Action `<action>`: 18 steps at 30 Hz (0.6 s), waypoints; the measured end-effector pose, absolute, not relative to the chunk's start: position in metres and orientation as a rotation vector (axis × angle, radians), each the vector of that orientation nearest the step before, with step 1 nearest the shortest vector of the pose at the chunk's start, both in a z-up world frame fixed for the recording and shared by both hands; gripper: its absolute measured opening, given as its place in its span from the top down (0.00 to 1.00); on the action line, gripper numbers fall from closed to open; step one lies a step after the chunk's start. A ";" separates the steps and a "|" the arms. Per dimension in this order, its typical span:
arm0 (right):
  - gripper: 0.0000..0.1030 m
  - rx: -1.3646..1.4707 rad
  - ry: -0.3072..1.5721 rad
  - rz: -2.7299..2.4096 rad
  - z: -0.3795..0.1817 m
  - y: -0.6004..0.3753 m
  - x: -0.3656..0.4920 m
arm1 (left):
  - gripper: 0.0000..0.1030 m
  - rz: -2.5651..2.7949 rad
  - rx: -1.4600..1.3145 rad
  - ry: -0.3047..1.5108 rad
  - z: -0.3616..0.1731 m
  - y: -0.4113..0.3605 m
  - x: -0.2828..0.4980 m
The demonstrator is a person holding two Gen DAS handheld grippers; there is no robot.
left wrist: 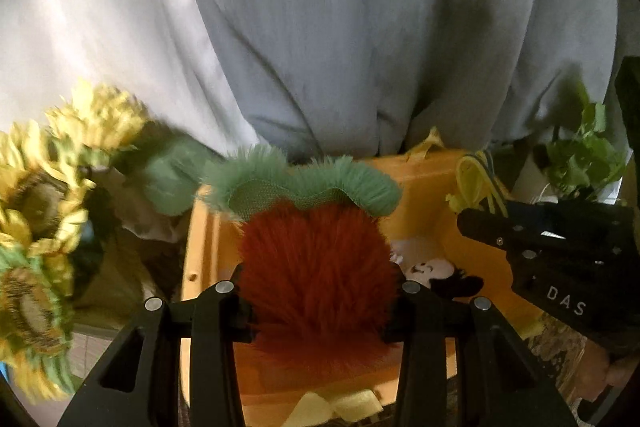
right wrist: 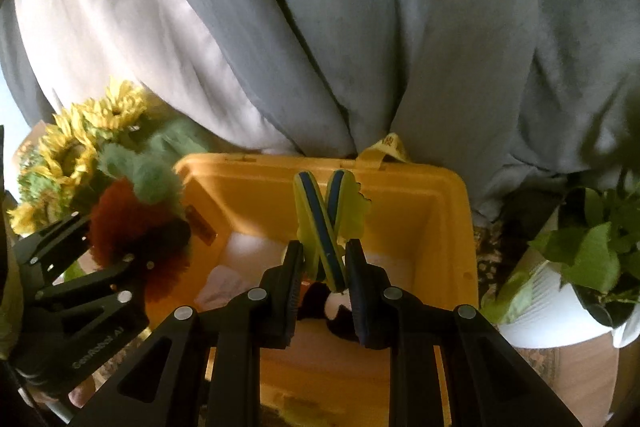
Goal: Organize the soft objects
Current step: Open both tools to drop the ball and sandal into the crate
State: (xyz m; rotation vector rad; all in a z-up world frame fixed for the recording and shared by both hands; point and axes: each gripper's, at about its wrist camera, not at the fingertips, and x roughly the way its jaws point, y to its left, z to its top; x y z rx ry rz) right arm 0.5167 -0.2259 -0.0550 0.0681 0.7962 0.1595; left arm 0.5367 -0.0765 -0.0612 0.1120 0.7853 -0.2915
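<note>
Tongs on the left (left wrist: 320, 297) squeeze a fluffy red toy (left wrist: 316, 267) with a green fuzzy top. It hangs over the open yellow box (right wrist: 448, 219), near the box's left side. The right tongs (right wrist: 322, 273) are clenched on a thin yellow and blue toy (right wrist: 320, 223), whose two strips cross like an X. That toy sticks up above the middle of the box. Down inside the box lie a small black and white mouse doll (left wrist: 436, 273) and something soft and white (right wrist: 256, 251). Yellow sunflowers (right wrist: 76, 147) stand left of the box. A green plant in a white pot (right wrist: 560, 291) stands to its right. Grey curtains (right wrist: 360, 27) hang behind.
</note>
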 end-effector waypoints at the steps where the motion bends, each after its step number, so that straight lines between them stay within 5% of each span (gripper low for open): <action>1: 0.78 0.062 0.804 0.159 -0.058 -0.225 0.520 | 0.61 -0.293 0.114 0.796 -0.065 -0.077 0.539; 13: 0.77 0.085 0.973 0.189 -0.092 -0.227 0.554 | 0.58 -0.316 0.166 0.909 -0.098 -0.089 0.563; 18: 0.74 0.101 1.033 0.212 -0.101 -0.226 0.565 | 0.47 -0.328 0.186 0.942 -0.107 -0.092 0.567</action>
